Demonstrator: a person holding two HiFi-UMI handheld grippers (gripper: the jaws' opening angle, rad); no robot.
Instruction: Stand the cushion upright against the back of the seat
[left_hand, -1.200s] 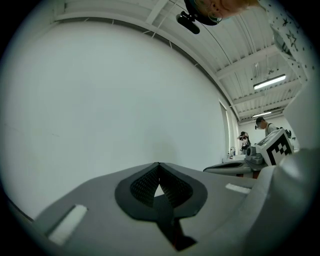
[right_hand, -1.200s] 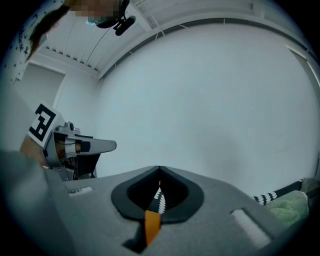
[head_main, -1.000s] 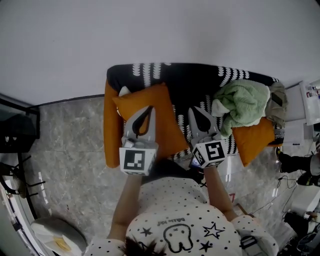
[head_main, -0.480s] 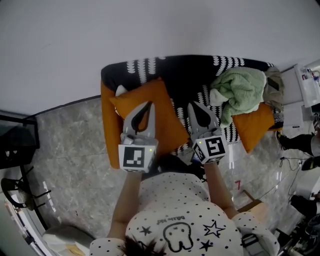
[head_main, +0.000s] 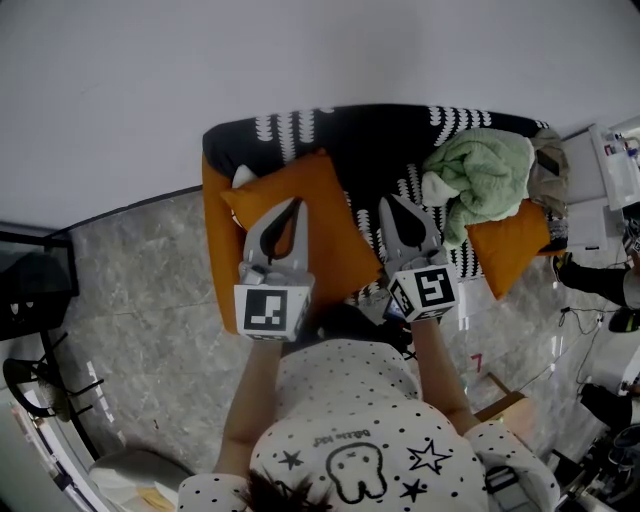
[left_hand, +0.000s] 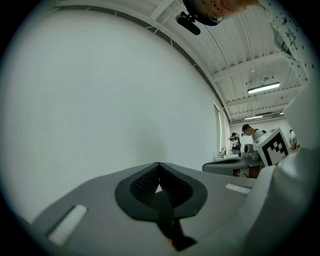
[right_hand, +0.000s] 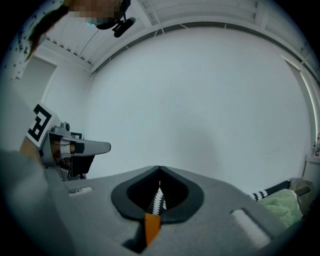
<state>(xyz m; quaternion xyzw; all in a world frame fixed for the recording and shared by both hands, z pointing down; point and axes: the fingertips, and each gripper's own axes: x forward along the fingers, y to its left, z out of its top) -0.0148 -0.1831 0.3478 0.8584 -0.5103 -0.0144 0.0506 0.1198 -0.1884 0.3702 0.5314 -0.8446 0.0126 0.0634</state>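
Cushion approach, near to far: the left gripper, clenched on nothing, hangs directly over its near half. The right gripper, likewise clenched and empty, sits just beside its right edge, over the patterned seat. The cushion lies diamond-wise on the seat's left end, its far corner pointing at the back. Judgement: the left hand is nearer and must open first.

A: Cushion, condition?
B: Orange, square, turned corner-on. It sits at the left end of the seat.
A: Upright?
B: Tilt cannot be determined.
A: Seat?
B: Black, white pattern, orange side.
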